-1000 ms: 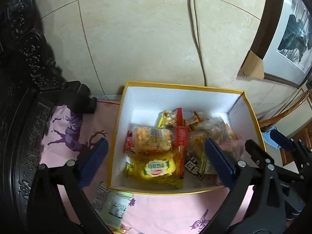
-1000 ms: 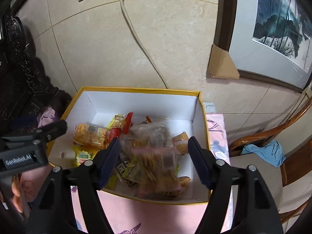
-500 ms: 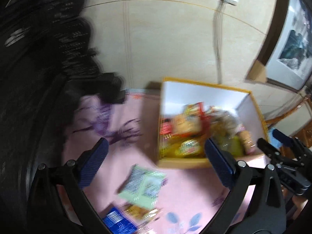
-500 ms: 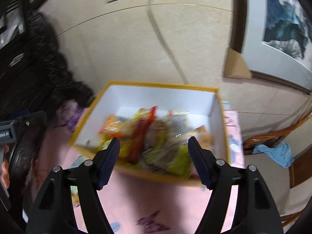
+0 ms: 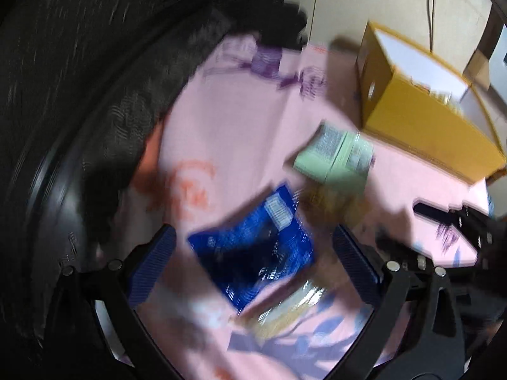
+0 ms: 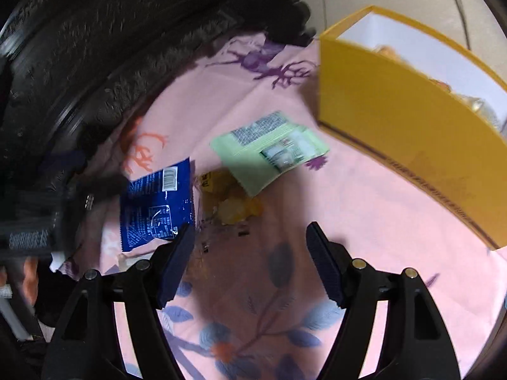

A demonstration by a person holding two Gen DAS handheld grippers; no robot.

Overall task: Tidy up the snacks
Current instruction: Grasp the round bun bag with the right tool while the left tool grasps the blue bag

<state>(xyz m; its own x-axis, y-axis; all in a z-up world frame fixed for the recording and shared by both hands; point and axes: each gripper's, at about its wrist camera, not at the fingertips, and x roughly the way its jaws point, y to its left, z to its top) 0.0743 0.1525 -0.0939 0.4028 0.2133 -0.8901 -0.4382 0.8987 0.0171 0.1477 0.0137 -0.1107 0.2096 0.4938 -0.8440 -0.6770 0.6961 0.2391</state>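
A yellow box [image 6: 408,117] with a white inside holds several snacks and stands at the right; it also shows in the left wrist view [image 5: 421,117]. On the pink cloth lie a blue packet [image 5: 253,247] [image 6: 158,202], a green packet [image 5: 336,155] [image 6: 269,148] and a yellow clear packet [image 6: 228,199] [image 5: 285,310]. My left gripper [image 5: 253,269] is open, low over the blue packet. My right gripper [image 6: 250,262] is open and empty above the cloth, just in front of the yellow packet. Both views are blurred.
A pink patterned cloth [image 6: 317,247] covers the table. Dark carved furniture [image 6: 111,31] curves along the left and back. A tiled wall with a cable [image 5: 431,6] rises behind the box. The left gripper's body [image 6: 38,215] shows at the left edge of the right wrist view.
Both grippers have swung left and down, away from the box and towards the loose packets on the cloth. Both stay open and empty.
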